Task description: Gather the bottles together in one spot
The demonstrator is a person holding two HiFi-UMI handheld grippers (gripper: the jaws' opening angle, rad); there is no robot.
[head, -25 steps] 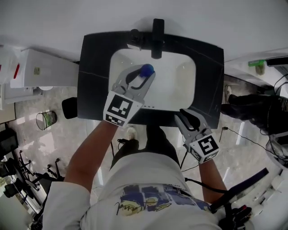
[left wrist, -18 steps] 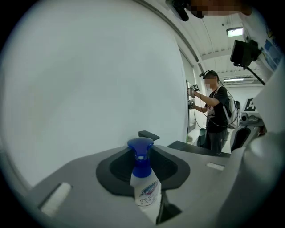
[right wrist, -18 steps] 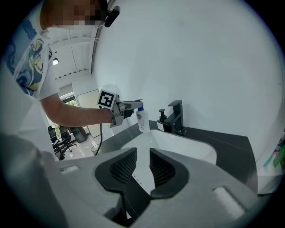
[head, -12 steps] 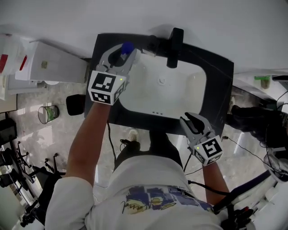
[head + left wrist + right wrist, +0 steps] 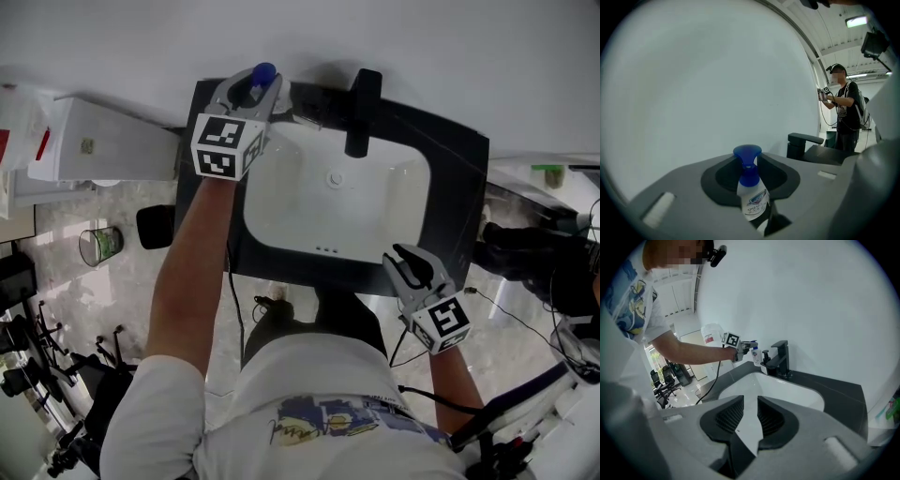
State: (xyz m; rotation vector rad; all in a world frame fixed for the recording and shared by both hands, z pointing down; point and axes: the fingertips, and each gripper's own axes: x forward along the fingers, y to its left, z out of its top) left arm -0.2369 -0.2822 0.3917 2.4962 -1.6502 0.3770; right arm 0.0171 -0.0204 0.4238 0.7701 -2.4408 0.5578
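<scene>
A white bottle with a blue cap (image 5: pixel 751 194) is clamped between the jaws of my left gripper (image 5: pixel 255 86). The gripper holds it upright over the back left corner of the black counter (image 5: pixel 214 187), close to the wall. Seen from the right gripper view, the same bottle (image 5: pixel 756 355) hangs just left of a small black pump bottle (image 5: pixel 765 360) standing beside the black faucet (image 5: pixel 781 357). My right gripper (image 5: pixel 406 262) hovers at the front right rim of the white basin (image 5: pixel 291 206). Its jaws are apart, with only the basin showing between them (image 5: pixel 751 417).
The faucet (image 5: pixel 361 112) rises at the back middle of the sink. A white cabinet (image 5: pixel 103 141) stands left of the counter. A green-capped item (image 5: pixel 547 173) sits on a surface at the far right. Another person (image 5: pixel 843 117) stands far off.
My left gripper has carried the blue-capped bottle from over the basin to the counter's back left corner. The right gripper has stayed near the front right rim.
</scene>
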